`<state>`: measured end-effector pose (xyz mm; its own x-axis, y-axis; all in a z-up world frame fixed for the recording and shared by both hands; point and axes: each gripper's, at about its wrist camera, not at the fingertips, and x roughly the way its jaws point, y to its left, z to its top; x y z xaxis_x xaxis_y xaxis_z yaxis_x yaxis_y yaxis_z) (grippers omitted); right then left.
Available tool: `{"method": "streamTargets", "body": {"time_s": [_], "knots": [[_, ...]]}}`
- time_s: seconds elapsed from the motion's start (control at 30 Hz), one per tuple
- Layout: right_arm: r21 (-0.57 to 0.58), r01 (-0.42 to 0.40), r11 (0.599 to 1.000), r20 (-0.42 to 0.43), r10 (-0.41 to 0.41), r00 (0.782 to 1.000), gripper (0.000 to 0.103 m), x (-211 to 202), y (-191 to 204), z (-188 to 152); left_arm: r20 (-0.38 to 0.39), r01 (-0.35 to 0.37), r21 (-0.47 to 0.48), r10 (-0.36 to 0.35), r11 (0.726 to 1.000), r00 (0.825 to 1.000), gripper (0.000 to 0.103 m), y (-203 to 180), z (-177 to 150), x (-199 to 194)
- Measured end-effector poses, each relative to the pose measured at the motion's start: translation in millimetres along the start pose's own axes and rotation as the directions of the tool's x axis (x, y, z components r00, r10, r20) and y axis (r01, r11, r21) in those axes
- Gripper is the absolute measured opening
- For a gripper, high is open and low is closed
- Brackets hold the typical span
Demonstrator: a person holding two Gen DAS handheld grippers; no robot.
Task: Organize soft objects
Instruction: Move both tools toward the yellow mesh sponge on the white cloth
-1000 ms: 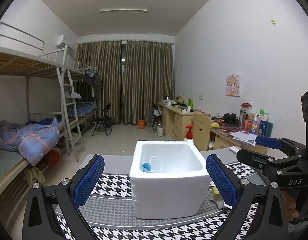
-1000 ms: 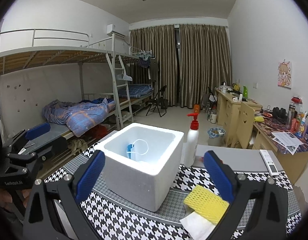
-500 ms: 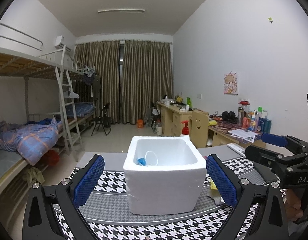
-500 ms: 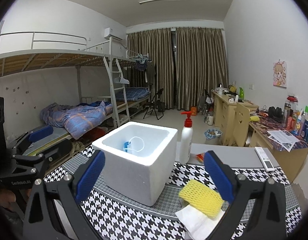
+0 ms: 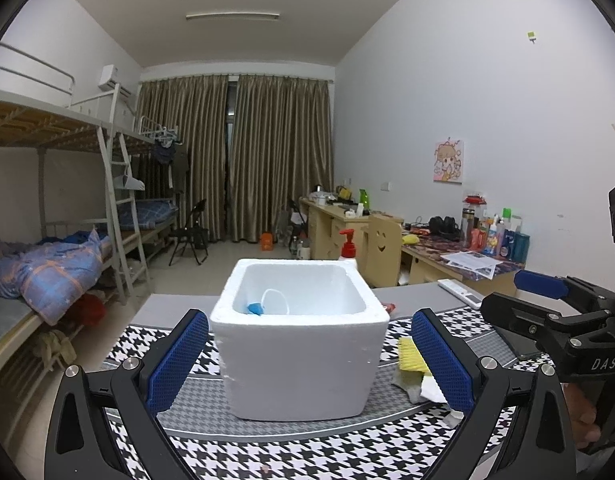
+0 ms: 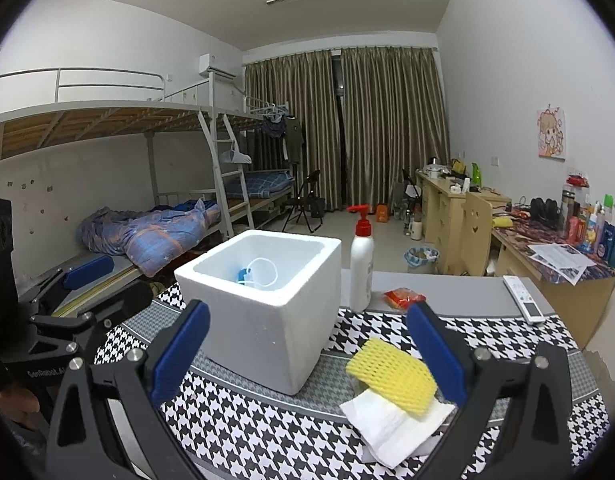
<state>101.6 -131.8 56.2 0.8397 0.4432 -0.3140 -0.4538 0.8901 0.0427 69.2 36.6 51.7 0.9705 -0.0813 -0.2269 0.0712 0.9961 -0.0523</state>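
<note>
Both cameras are easing back and down a little, so the foam box (image 5: 299, 336) is sitting higher and smaller in each view than a second ago, and the yellow net (image 6: 391, 374) is coming fuller into the right view. Both tongs are hanging spread wide and pinching nothing: the left tongs (image 5: 309, 364) are framing the box, while the right tongs (image 6: 307, 356) are straddling the box's near corner and the net.

On the checked surface (image 6: 243, 432), the net is lying on a white cloth (image 6: 391, 424), just right of the box. Inside the box, a mask (image 6: 255, 274) with a white loop is already resting on the bottom.

Judging from here, the net is probably next. It is lying across the cloth, so a low pinch could be dragging both up together, or crushing the net flat and letting it spring free. The right pad is hovering close to the net's far edge, so a closing swing could be nudging it away rather than catching it. The light box could also be sliding if tongs knock its wall.

Only the right view is showing the whole net and cloth, the pump bottle (image 6: 361, 264) in full, a red packet (image 6: 403, 296) beside it and the remote (image 6: 523, 298) clearly. The left view is hiding most of the net behind its right finger, but is showing the right tongs from the side, spread.
</note>
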Motion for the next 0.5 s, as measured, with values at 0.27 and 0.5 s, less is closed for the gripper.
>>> {"method": "streamTargets", "body": {"time_s": [0.27, 0.5], "knots": [[0.017, 0.039, 0.999, 0.0, -0.039, 0.999, 0.101, -5.8, -15.2, -6.8, -0.01, 0.028, 0.011, -0.027, 1.0, 1.0, 0.102, -9.5, -2.8, 7.5], [0.029, 0.062, 0.998, -0.022, -0.061, 0.998, 0.101, -4.0, -23.2, -13.9, -0.026, 0.056, 0.016, -0.056, 0.998, 0.998, 0.102, -15.3, -7.0, 14.1]]}}
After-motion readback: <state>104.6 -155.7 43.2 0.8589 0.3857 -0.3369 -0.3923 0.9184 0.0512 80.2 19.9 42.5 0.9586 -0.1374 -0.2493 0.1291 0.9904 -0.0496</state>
